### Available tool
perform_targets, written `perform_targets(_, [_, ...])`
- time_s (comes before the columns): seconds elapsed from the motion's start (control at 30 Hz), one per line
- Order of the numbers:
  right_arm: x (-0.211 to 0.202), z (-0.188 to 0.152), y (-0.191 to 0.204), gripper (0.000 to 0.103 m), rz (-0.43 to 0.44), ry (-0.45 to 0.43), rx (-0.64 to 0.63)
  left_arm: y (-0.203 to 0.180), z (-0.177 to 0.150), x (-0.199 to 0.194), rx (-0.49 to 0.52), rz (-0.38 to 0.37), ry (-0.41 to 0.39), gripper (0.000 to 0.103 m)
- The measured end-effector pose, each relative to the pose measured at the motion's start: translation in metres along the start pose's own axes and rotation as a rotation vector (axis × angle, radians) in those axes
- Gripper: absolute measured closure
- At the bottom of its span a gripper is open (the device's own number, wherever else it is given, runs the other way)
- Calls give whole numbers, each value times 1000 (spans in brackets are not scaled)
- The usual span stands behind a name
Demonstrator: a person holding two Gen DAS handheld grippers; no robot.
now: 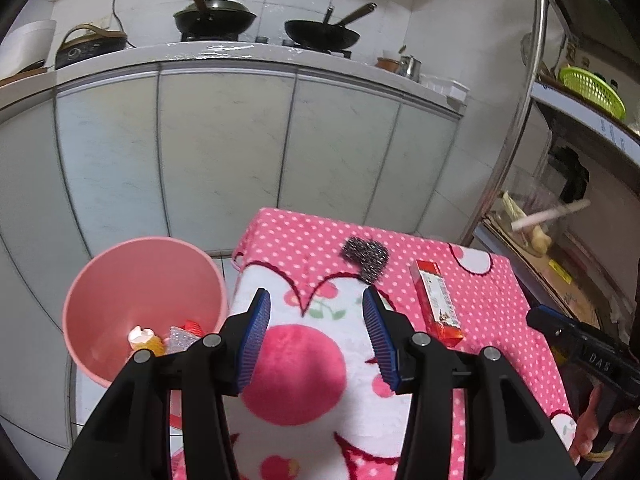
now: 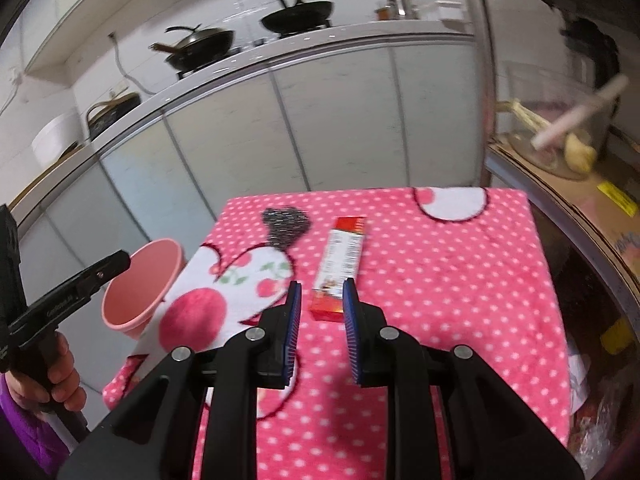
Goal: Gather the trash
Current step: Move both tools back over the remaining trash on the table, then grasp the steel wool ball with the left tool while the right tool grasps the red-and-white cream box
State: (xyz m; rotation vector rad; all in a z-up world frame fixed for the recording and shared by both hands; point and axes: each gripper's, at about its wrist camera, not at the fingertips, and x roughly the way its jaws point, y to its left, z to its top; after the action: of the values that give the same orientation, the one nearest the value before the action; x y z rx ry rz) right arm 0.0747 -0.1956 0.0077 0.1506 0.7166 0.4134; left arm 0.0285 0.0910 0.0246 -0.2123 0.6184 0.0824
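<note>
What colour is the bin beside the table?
Pink bin, clearest in the left wrist view.

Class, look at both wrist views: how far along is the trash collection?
Done: several scraps already lie in the round pink plastic bin. In hand: nothing; the left gripper and right gripper are open and empty. Left: the red cardboard box and the grey steel-wool scrubber on the polka-dot cloth.

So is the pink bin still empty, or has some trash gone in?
Not empty. The left wrist view looks into the pink bin and shows a few pieces lying at its bottom, far from full.
</note>
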Motion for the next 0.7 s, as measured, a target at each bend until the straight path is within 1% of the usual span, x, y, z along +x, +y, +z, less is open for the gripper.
perform_targets(0.23, [5, -9, -45, 81, -37, 15, 87, -19, -6, 14, 50, -21, 21, 56])
perform_targets(0.43, [23, -19, -72, 81, -35, 62, 145, -38, -17, 40, 92, -48, 84, 56])
perform_targets(0.57, [36, -22, -73, 81, 10, 98, 163, -50, -21, 62, 109, -54, 127, 56])
perform_targets(0.7, [53, -18, -60, 81, 53, 130, 144, -59, -15, 84, 118, -52, 154, 55])
